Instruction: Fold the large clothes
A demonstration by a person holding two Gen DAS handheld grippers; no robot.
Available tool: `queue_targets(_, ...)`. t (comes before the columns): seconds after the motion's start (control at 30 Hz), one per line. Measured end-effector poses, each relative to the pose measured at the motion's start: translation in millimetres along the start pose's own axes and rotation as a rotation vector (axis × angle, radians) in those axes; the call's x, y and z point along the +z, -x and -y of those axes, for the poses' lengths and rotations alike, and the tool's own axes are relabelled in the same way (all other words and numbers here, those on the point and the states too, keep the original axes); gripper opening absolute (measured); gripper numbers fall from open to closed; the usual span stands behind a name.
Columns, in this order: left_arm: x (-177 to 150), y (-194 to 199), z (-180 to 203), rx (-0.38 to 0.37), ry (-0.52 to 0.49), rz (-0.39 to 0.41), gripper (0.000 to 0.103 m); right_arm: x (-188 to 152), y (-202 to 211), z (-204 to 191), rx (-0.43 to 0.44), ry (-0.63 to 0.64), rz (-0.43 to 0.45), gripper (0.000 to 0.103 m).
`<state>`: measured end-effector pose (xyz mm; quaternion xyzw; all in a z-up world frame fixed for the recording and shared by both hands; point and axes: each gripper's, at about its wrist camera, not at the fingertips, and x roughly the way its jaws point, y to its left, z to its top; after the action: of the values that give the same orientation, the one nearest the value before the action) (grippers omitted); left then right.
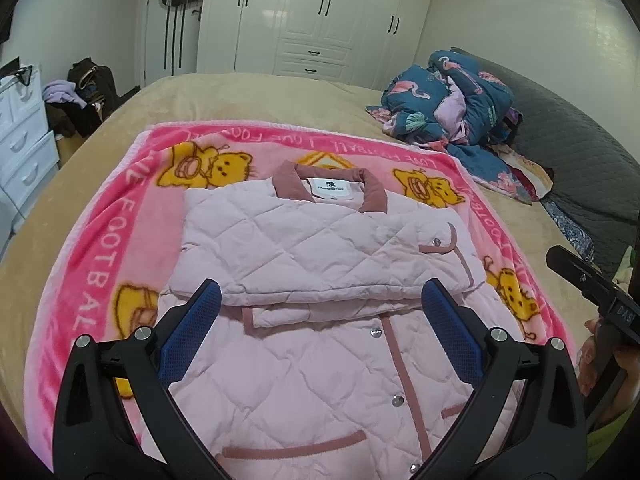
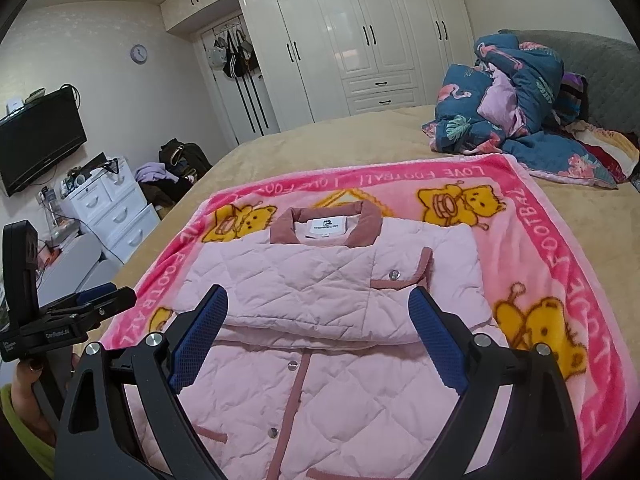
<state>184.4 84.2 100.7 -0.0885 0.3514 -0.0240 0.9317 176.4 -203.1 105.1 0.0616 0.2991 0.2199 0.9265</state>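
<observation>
One pink quilted jacket (image 1: 320, 264), two wide-spread claws (image 1: 320, 312) (image 2: 316, 324) above.

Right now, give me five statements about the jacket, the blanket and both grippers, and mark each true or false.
1. The pink quilted jacket lies on a pink teddy-bear blanket. True.
2. The left gripper is clamped on the jacket's hem. False: it is open and holds nothing.
3. The jacket's sleeves are folded across its chest. True.
4. The right gripper is open. True.
5. The collar points toward the grippers. False: it lies at the far end, toward the white wardrobe.
</observation>
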Motion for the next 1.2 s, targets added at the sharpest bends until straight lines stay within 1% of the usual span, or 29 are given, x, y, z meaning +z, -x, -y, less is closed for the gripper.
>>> queue_targets(0.03, -1, 1, 1, 0.001, -0.001, 0.001, 0.094, -1, 2, 0, 0.001, 0.000, 0.001, 0.099)
queue_targets(0.2, -9, 10, 4, 0.007, -0.008, 0.006, 0.094, -5, 12, -2, -0.001, -0.001, 0.016, 0.099)
queue_targets(0.5, -28, 19, 5, 0.017, -0.017, 0.000, 0.094, -21, 27, -2, -0.012, 0.015, 0.005, 0.099)
queue_targets(0.93, -70, 17, -7, 0.046, 0.014, -0.034, 0.094, -55, 34, 3, -0.020, 0.026, -0.040, 0.099)
queue_targets(1.2, -89, 18, -4, 0.040, 0.009, -0.035, 0.094, -77, 34, 5, -0.025, 0.030, -0.072, 0.099)
